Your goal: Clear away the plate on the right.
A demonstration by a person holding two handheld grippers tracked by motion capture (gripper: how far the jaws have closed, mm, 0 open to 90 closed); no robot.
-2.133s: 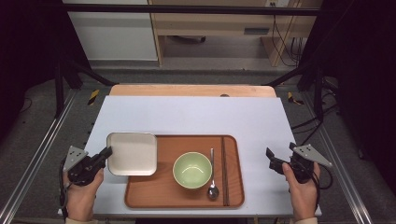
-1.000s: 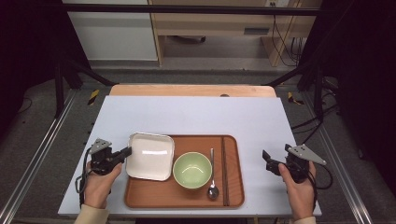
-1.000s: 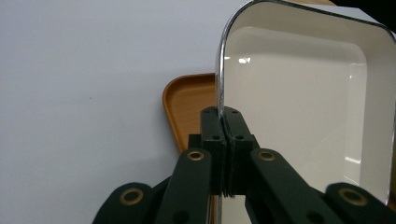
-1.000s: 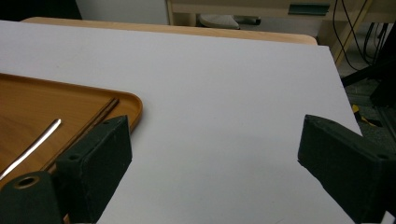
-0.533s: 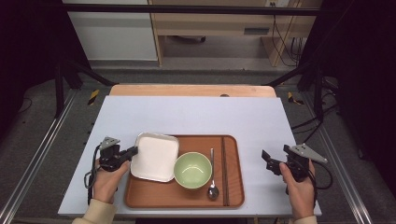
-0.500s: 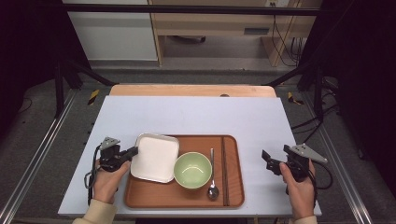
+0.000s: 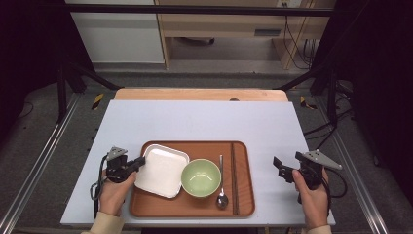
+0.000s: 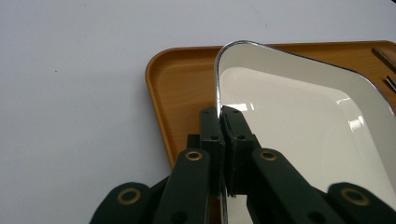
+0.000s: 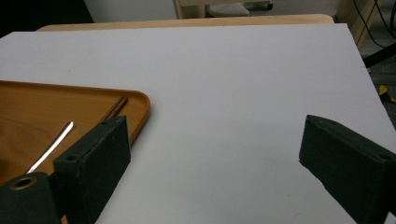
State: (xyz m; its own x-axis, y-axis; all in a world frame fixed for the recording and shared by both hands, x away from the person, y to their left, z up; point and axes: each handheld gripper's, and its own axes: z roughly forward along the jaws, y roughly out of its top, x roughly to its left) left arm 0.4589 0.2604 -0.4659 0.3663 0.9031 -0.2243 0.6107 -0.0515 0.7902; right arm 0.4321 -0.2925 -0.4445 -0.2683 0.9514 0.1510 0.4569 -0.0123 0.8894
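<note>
White square plate (image 7: 162, 170) sits over the left half of the wooden tray (image 7: 243, 207), turned so that its corners point roughly to 1, 4, 7 and 10 o'clock in the high view; being nearly square, it has no clear long axis, and its left edge runs from about 11 to about 5 o'clock. That left edge overhangs the tray's left rim, and whether the plate lies flat or is lifted slightly there cannot be told.

Going from largest to smallest: the table (image 7: 204, 119) carries the tray near its front edge. On the tray, at 3 o'clock from the plate and just beside its right corner, stands a green bowl (image 7: 201, 177), the nearest thing in the plate's way. Further toward 3 o'clock lie a spoon (image 7: 221, 187) and then a pair of dark chopsticks (image 7: 234, 180), both running from 12 to 6 o'clock.

The left gripper (image 8: 221, 119) comes in from 9 o'clock and is clamped on the plate's left rim, its jaws nearly together with only the thin edge between them. The right gripper (image 7: 279, 168) rests over bare table at 3 o'clock of the tray, well apart from it, jaws wide and holding nothing.
</note>
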